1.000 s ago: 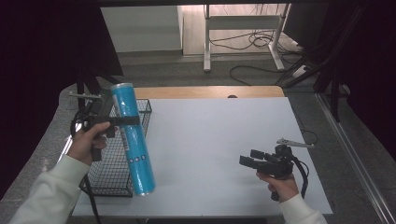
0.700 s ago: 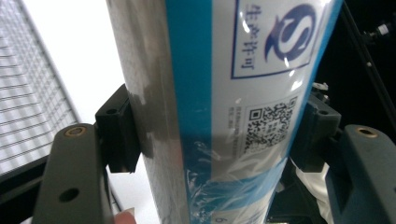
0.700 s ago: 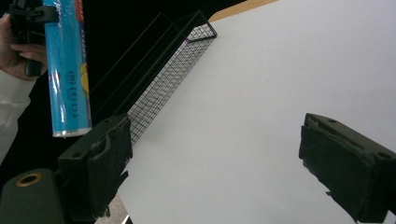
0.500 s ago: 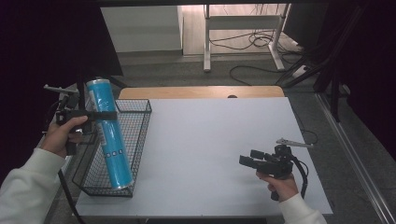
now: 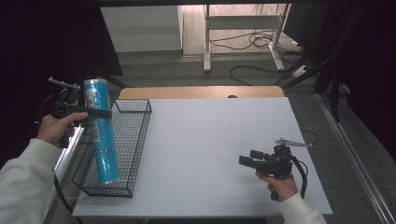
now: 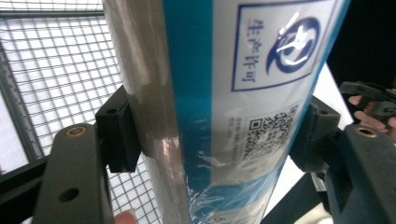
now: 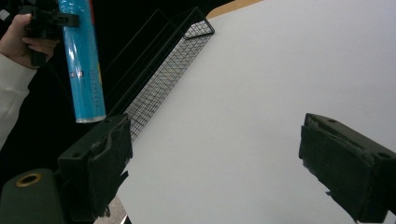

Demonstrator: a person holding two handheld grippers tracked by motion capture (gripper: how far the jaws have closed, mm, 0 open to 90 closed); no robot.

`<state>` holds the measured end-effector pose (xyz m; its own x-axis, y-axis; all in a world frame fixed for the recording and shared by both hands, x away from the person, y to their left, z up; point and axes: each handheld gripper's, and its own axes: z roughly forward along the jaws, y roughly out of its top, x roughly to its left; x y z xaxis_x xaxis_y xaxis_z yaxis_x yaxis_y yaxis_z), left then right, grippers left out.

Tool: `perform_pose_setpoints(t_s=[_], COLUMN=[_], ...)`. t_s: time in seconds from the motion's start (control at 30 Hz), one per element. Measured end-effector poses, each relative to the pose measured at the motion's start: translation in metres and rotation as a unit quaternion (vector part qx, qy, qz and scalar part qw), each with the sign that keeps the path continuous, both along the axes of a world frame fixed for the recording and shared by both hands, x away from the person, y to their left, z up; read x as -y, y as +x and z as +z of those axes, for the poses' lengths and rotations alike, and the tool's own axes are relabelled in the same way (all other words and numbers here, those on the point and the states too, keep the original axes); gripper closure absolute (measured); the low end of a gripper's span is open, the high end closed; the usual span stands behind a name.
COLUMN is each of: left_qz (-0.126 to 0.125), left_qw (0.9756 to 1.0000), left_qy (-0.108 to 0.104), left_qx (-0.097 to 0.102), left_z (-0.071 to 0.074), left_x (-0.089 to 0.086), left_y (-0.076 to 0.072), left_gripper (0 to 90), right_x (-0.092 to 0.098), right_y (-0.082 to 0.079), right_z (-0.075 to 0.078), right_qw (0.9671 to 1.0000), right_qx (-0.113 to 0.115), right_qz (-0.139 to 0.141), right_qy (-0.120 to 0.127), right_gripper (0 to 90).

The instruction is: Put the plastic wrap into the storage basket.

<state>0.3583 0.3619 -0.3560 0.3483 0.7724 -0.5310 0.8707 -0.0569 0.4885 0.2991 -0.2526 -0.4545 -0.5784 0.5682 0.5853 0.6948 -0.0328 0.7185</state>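
Smooth white desk, matte and bare across the middle. At its left edge sits a black wire-mesh basket. Left gripper has its jaws clamped on a glossy blue cylindrical roll, tilted, its lower end inside the basket. Right gripper hovers low, jaws wide apart.

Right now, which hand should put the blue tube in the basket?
Left. Its hand-held gripper is shut on the tube, above the basket. The right hand-held gripper is open, far off over the table.
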Motion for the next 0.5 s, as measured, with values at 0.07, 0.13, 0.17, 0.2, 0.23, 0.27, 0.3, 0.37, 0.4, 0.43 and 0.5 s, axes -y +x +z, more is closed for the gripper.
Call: perform_pose_setpoints(t_s=[0.07,0.13,0.17,0.2,0.23,0.27,0.3,0.37,0.4,0.43,0.5], left_qz=[-0.001,0.0,-0.003,0.001,-0.002,-0.002,-0.001,-0.002,-0.001,-0.002,-0.006], left_qw=[0.9996,0.9984,0.9975,0.9969,0.9959,0.995,0.9939,0.9918,0.991,0.9901,0.9879], left_qy=[0.03,0.057,0.069,0.077,0.088,0.097,0.106,0.123,0.128,0.134,0.146], left_qx=[-0.004,-0.009,-0.012,-0.017,-0.022,-0.026,-0.03,-0.034,-0.038,-0.043,-0.05], left_z=[0.001,0.001,0.0,-0.001,-0.001,-0.002,-0.003,-0.006,-0.007,-0.008,-0.01], left_x=[0.004,0.009,0.01,0.013,0.015,0.017,0.02,0.024,0.027,0.029,0.035], left_y=[0.002,0.004,0.005,0.007,0.009,0.011,0.012,0.017,0.019,0.021,0.024], left_gripper=[32.1,32.1,32.1,32.1,32.1,32.1,32.1,32.1,32.1,32.1,32.1], right_x=[0.0,0.001,0.001,0.001,0.001,0.001,0.001,0.001,0.001,0.001,0.001], right_y=[0.0,0.0,0.0,0.0,0.0,0.0,0.0,0.0,0.0,0.0,0.0], right_z=[0.0,0.0,0.0,0.0,0.0,0.0,0.0,0.0,0.0,0.0,0.0], right_qw=[1.0,1.0,1.0,1.0,1.0,1.0,1.0,1.0,1.0,1.0,1.0], right_qx=[0.0,-0.002,-0.002,-0.003,-0.003,-0.003,-0.003,-0.003,-0.004,-0.004,-0.005], right_qz=[-0.001,-0.001,-0.001,-0.001,-0.002,-0.002,-0.002,-0.002,-0.002,-0.001,-0.002], right_qy=[0.0,0.002,0.002,0.002,0.002,0.003,0.003,0.003,0.003,0.004,0.004], right_gripper=[10.2,10.2,10.2,10.2,10.2,10.2,10.2,10.2,10.2,10.2,10.2])
